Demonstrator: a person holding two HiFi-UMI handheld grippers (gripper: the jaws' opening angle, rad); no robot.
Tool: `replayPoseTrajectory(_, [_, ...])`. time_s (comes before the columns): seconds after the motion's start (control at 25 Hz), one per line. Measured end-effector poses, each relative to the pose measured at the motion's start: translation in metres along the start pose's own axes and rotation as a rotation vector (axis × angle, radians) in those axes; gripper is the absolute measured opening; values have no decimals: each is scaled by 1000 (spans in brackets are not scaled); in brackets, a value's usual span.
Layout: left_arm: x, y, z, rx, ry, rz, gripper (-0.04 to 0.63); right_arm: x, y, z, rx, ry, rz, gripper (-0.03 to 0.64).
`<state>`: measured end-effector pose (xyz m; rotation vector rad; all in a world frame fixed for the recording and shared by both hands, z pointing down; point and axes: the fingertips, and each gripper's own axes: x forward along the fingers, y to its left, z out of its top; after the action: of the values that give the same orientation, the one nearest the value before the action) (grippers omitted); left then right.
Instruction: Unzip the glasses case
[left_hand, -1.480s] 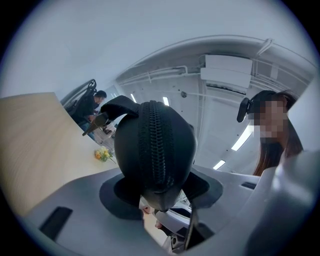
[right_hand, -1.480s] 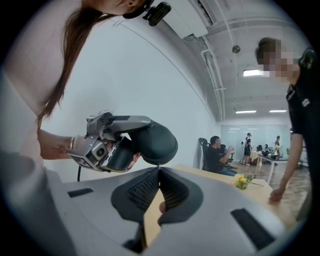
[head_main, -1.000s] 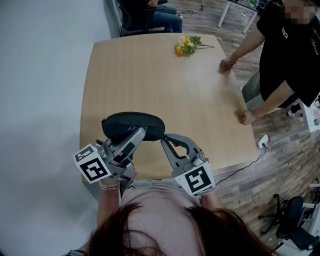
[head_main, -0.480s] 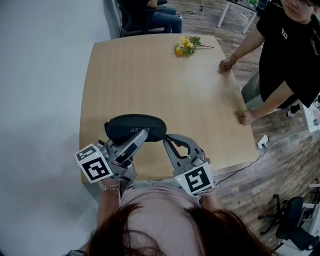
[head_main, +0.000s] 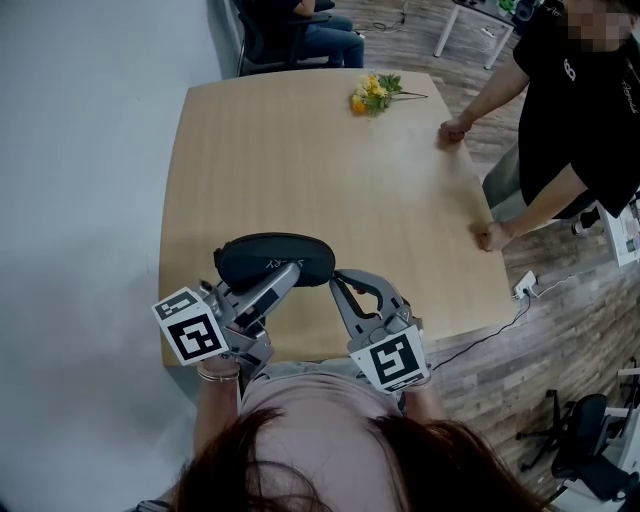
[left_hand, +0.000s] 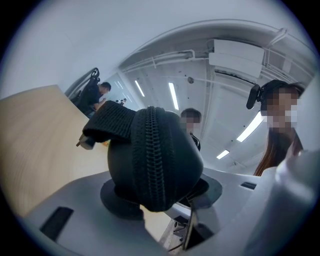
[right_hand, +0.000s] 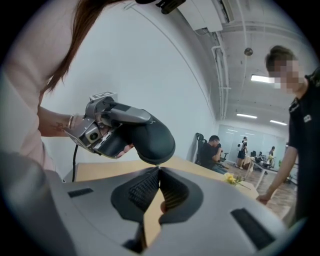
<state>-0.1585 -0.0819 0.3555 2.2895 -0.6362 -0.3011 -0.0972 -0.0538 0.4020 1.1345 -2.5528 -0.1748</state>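
Note:
The black oval glasses case (head_main: 272, 257) hangs a little above the near edge of the wooden table (head_main: 300, 160). My left gripper (head_main: 288, 270) is shut on it from the left. In the left gripper view the case (left_hand: 150, 165) fills the space between the two pads (left_hand: 120, 197), its zipper running down the middle and a fabric tab with a metal piece (left_hand: 86, 144) at its left. My right gripper (head_main: 336, 279) is shut. Its tips (right_hand: 159, 172) sit right under the case's end (right_hand: 150, 140), and I cannot tell whether anything is pinched there.
A bunch of yellow flowers (head_main: 372, 92) lies at the table's far edge. A person in black (head_main: 575, 110) leans both hands on the right edge. Another person (head_main: 325, 35) sits beyond the far side. A cable and socket (head_main: 525, 283) lie on the floor at the right.
The case and both grippers have drifted slightly to the right and toward me. The grips look the same.

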Motion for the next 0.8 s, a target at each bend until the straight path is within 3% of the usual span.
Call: replayPoseTrajectory(0.8, [7,5,-17,22,117,41,215,-2,-4,-23,-86,82,-15,17])
